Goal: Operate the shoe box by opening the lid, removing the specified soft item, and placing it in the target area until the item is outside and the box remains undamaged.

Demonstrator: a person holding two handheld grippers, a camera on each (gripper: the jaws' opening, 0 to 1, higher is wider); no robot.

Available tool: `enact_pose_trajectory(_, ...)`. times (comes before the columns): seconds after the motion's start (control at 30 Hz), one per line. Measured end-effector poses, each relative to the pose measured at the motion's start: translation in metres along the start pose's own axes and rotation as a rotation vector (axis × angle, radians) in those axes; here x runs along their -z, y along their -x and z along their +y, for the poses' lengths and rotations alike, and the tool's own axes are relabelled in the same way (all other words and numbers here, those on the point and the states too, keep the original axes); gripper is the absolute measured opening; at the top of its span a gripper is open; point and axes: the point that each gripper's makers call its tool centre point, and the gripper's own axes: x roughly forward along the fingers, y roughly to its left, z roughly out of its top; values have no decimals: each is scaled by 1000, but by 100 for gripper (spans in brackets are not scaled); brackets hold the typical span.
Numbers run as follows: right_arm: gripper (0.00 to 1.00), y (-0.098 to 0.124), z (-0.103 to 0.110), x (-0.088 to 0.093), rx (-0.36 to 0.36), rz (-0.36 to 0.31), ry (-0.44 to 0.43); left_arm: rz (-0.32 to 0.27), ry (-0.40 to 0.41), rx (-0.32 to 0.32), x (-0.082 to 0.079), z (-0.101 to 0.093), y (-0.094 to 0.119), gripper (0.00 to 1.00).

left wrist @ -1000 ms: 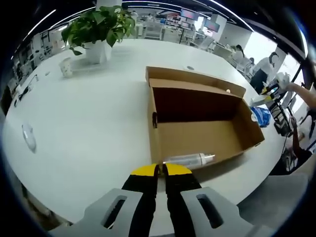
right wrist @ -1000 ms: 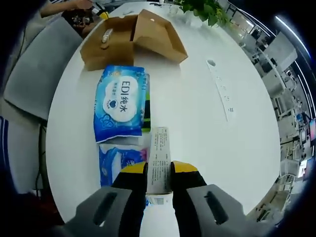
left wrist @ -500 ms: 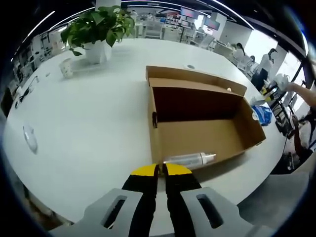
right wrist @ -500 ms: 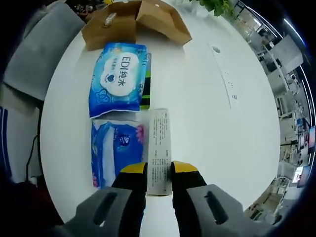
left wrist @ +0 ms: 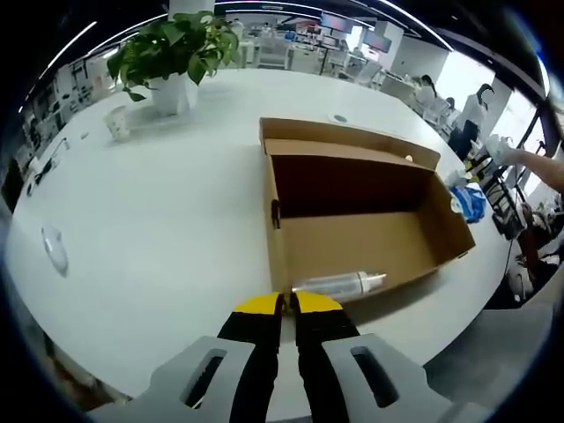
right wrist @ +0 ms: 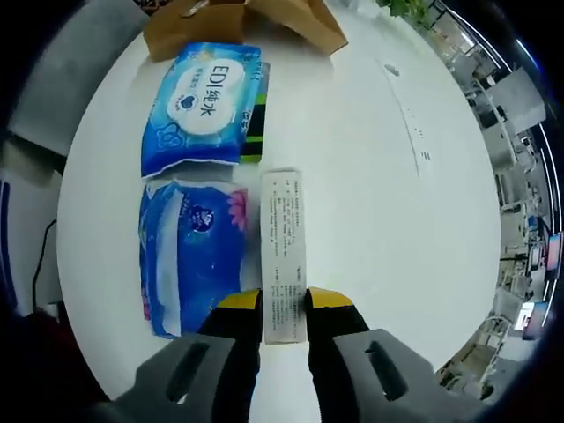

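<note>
Tabletop [left wrist: 159,220]: white, broad bare surface to the left of the left gripper's jaws; near edge runs just below them. In the right gripper view the tabletop [right wrist: 370,176] is bare to the right of the jaws.

Shoe box [left wrist: 352,238]: open, lid folded back on the far side, standing ahead and right of the left gripper [left wrist: 284,304], whose jaws are clenched together with nothing between them. A spray bottle [left wrist: 339,284] lies inside along the near wall, nozzle pointing right.

Wipes packs: one with white label [right wrist: 203,101] ahead-left of the right gripper [right wrist: 284,304]; a darker blue pack [right wrist: 189,256] just left of the jaws.

Slim white carton [right wrist: 284,251]: long axis straight ahead along the jaws, near end grasped between them.
</note>
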Motion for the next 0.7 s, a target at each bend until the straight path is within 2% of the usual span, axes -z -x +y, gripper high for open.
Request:
enact_pose_trajectory(0.37,16,0,1,3,-28,11,-16,11,-13,-8,1,0,-1,3)
enact_pose_trajectory(0.7,18,-2,-1,4,-20,29,-27,17,-26,-10,2,0,-1,3)
